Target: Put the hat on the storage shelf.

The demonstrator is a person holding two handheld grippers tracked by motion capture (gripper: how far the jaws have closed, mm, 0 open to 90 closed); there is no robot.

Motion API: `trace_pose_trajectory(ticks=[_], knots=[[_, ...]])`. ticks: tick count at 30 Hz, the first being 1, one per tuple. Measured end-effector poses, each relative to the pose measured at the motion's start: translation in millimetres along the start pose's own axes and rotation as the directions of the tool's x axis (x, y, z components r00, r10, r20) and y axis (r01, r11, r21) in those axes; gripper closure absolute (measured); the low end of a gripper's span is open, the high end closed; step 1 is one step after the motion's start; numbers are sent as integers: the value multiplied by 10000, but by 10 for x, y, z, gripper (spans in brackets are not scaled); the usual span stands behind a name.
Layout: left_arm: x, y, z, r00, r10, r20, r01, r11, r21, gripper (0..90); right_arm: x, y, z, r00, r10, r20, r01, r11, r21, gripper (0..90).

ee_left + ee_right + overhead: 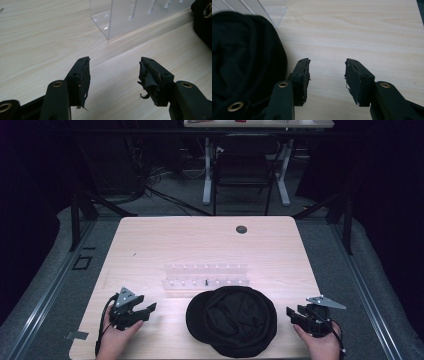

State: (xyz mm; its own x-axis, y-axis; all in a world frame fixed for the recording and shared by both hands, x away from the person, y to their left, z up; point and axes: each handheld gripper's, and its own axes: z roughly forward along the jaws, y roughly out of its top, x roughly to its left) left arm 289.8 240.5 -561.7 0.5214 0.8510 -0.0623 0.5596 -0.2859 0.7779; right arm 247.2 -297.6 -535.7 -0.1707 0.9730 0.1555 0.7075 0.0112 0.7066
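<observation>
Black fabric sits front and centre: a soft black cloth cap (232, 320) lies crown-down on the pale wood-grain table (150, 245), its hollow facing up, close to the near edge and touching the clear acrylic rack (206, 281) just behind it. And nothing has hold of it yet!

The left gripper (145, 311) rests low over the table to the left of the cap, well apart from it, hand (116, 340) wrapped around the grip from below, jaws aimed inward toward the rack's corner. In the left gripper view its jaws stand wide, only bare wood between the frayed pads (85, 80).

The right gripper (296, 315) mirrors it on the far side, near the cap's right rim, the other hand (320, 347) coming in from the bottom edge. The right gripper view shows that pair spread wide too, empty, with the cap's dark bulge just beside the left-hand jaw.

This looks like the opening stance, before any reach. The next move likely calls for both grippers to close in from either side and pinch the cap's rim; limp cloth will want a firm bite on the edge, not the sagging crown.
</observation>
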Motion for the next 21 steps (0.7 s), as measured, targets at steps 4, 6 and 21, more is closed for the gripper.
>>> trace_pose_trajectory(ticks=[4,6,21], knots=[[-5,-14,40,9999,-106,23,105,9992,384,436,70,125,-47,9993,141,-346,-140,9999,22,540],[-12,-10,54,9999,-153,22,152,9993,352,436,132,228,-104,9996,-262,-134,264,9996,133,544],[-48,4,46,10000,30,41,-32,9992,397,434,256,515,-205,9947,111,-1018,64,9855,1695,672]])
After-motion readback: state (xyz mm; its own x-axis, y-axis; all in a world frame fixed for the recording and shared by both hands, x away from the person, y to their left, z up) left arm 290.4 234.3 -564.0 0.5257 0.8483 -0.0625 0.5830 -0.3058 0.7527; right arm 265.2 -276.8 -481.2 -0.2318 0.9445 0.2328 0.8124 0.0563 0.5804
